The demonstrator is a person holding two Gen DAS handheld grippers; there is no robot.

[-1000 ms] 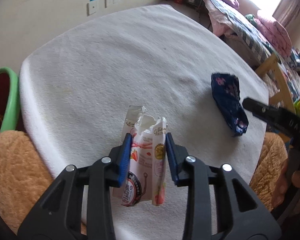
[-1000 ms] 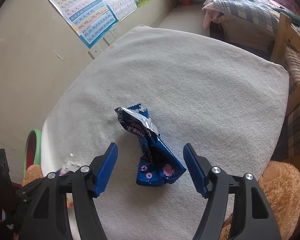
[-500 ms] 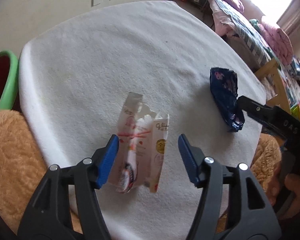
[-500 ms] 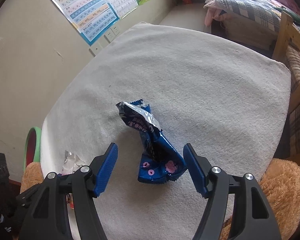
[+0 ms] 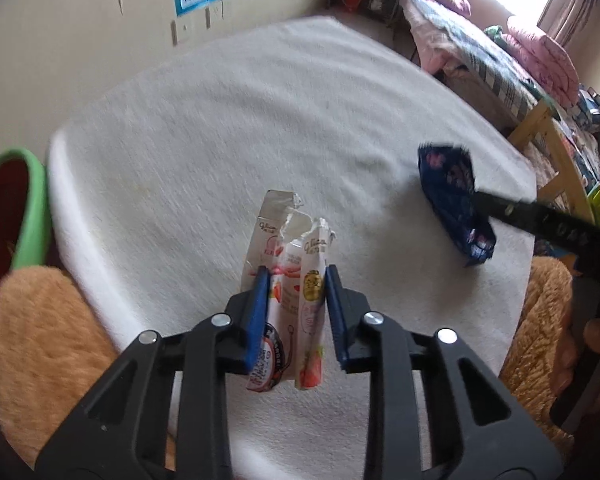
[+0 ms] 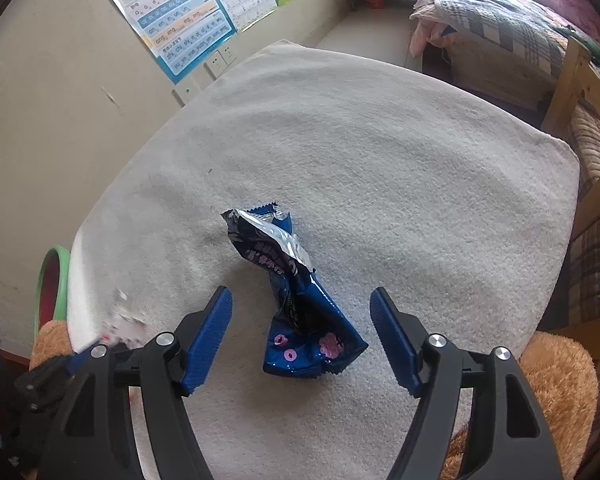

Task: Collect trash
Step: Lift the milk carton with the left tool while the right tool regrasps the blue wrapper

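Observation:
My left gripper [image 5: 296, 280] is shut on a torn white and pink snack wrapper [image 5: 290, 264] and holds it over the near part of the white cloth-covered table [image 5: 228, 128]. A crumpled dark blue snack wrapper [image 6: 296, 300] lies on the cloth; it also shows in the left wrist view [image 5: 456, 200]. My right gripper [image 6: 300, 312] is open, its jaws on either side of the blue wrapper's lower end, not touching it. The white wrapper shows blurred at the left of the right wrist view [image 6: 124, 320].
A green-rimmed red bin [image 5: 8, 216] stands past the table's left edge; it also shows in the right wrist view [image 6: 50, 280]. Brown plush seats [image 5: 40, 340] sit at the near corners. Posters [image 6: 180, 12] hang on the wall; a bed [image 6: 520, 32] is at the right.
My left gripper was shut on the white wrapper, opened half a second ago, and is shut on it again now. The right gripper stays open around the blue wrapper.

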